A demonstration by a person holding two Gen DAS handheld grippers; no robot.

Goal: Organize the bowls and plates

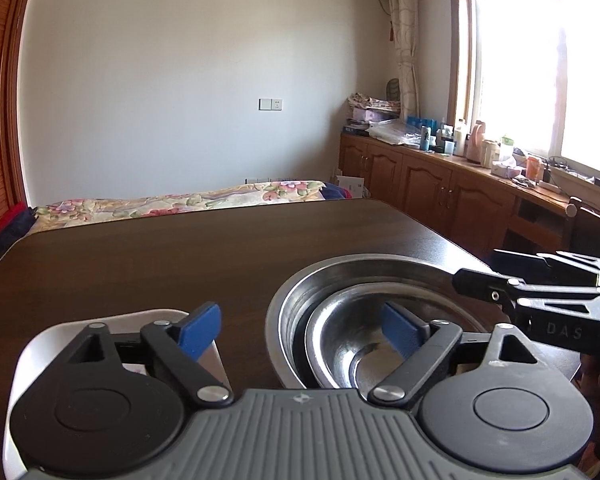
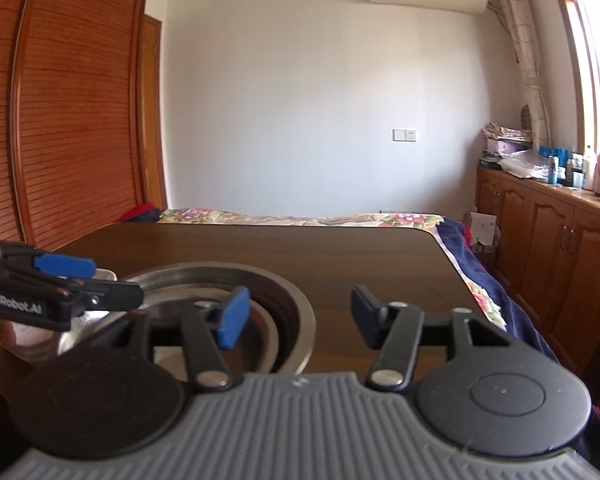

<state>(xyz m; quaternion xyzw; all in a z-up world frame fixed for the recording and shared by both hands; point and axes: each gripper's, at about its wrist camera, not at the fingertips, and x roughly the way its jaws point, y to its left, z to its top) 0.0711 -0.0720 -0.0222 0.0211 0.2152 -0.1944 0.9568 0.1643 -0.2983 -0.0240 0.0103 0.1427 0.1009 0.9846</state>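
Nearest, my left hand-held gripper (image 1: pixel 300 332) gapes wide, empty, straddling the nested steel bowls (image 1: pixel 364 344) lower right on the desk (image 1: pixel 180 264). Light, rigid, slick I'd guess; pinch the rim. Right hand-held gripper (image 2: pixel 296 316) spread wide, empty.

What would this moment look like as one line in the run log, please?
left gripper: open, empty | right gripper: open, empty | bowls: nested on table | plate: left of bowls

Two nested bowls (image 1: pixel 364 344) are gleaming as polished, glossy metal. The table (image 1: pixel 180 264) is showing dark, smooth wood grain. The tongs (image 1: pixel 300 332) are looking like matt black plastic.
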